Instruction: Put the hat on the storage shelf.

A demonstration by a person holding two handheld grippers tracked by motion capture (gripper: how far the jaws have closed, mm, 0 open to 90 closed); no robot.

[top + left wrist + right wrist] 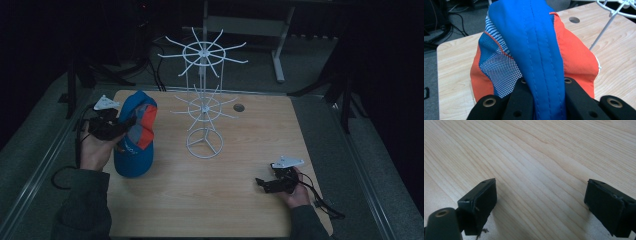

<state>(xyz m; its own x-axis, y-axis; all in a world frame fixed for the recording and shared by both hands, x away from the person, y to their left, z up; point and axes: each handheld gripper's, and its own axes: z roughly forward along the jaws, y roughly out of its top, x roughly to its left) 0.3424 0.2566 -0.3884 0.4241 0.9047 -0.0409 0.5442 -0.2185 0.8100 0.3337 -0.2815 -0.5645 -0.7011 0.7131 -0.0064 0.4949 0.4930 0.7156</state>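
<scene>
While the left hand-held gripper (120, 126) pinches the blue-and-orange cap (136, 135), a white wire rack (204, 100) stands beside it. Over bare bench (210, 200), the right hand-held gripper (260, 183) is spread, gripping nothing.

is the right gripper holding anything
No, the right gripper stands open over the bare wooden table, nothing between its jaws.

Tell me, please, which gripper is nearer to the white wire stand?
Left. The left gripper, shut on the blue and orange cap, is just left of the white wire stand; the right gripper rests open farther off, toward the table's near right.
</scene>
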